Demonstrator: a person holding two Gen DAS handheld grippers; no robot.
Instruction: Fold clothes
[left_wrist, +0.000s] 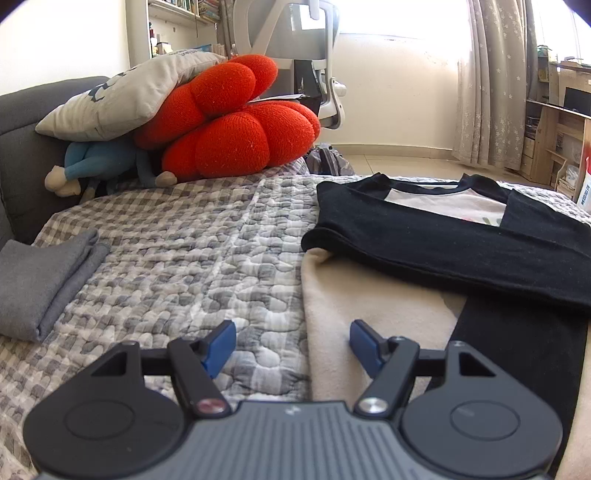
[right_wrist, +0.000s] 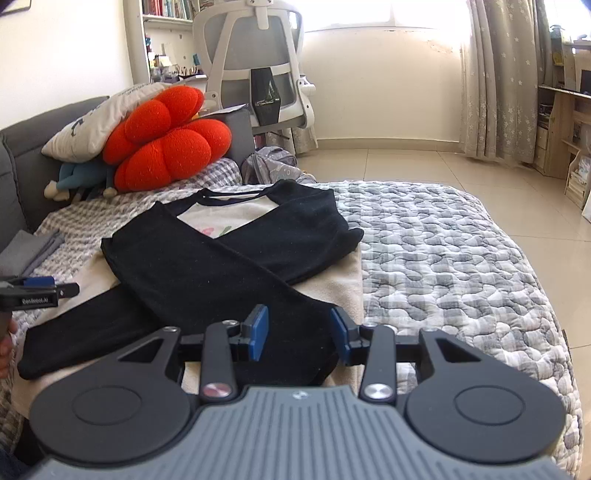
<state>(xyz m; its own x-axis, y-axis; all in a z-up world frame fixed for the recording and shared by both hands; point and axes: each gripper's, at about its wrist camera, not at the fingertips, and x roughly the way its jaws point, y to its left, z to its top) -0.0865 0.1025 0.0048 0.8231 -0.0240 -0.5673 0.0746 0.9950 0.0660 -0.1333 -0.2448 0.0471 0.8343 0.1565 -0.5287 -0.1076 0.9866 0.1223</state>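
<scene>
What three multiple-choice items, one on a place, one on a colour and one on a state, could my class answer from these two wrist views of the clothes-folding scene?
1. Where does the folded grey cloth lie?
A. on the quilt near the sofa arm
B. on the office chair
C. on the floor

2. What colour are the sleeves of the shirt?
A. red
B. black
C. grey

3. How do the two grippers stand?
A. both shut on the shirt
B. one shut, one open
C. both open and empty

Answers:
1 A, it rests at the quilt's left edge.
2 B, black sleeves cross over a white front.
3 C, the left gripper and right gripper show gaps between their blue pads with nothing held.
</scene>
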